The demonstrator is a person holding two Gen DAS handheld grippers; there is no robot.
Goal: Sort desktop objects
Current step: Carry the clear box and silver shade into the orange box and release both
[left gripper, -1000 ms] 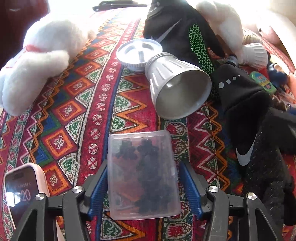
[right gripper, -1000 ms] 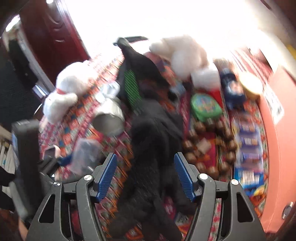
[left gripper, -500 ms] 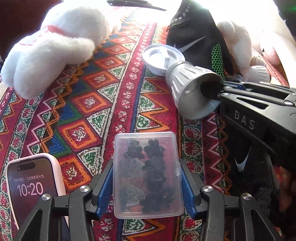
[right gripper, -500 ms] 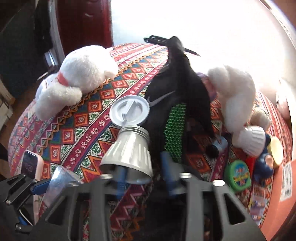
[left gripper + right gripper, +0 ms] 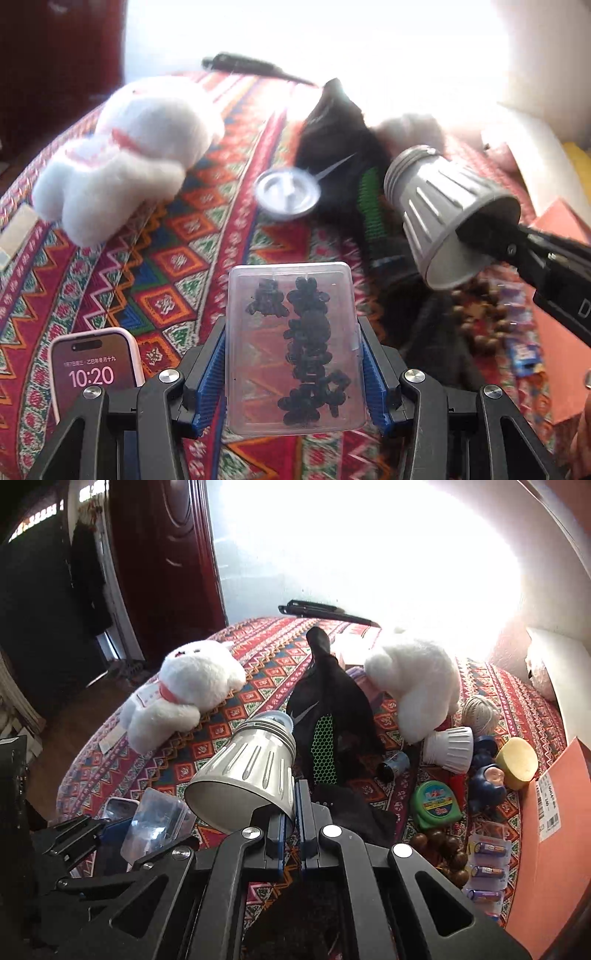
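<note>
Clenching the grey cup's [image 5: 243, 771] rim, right jaws hide its mouth; left jaws grasp a clear box [image 5: 293, 350] of blurred black bits.

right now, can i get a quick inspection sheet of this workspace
surface: table under patterned red cloth
job's things: clear plastic box of dark bits; grey cone-shaped cup, lifted, gripped by its rim
clutter: two white plush toys, black glove, round lid, phone, tape measure, batteries, twine ball
grippers: left claw shut on the box; right claw shut on the cup's rim
cables: nothing seen
surroundings: dark red door, bright window glare
</note>
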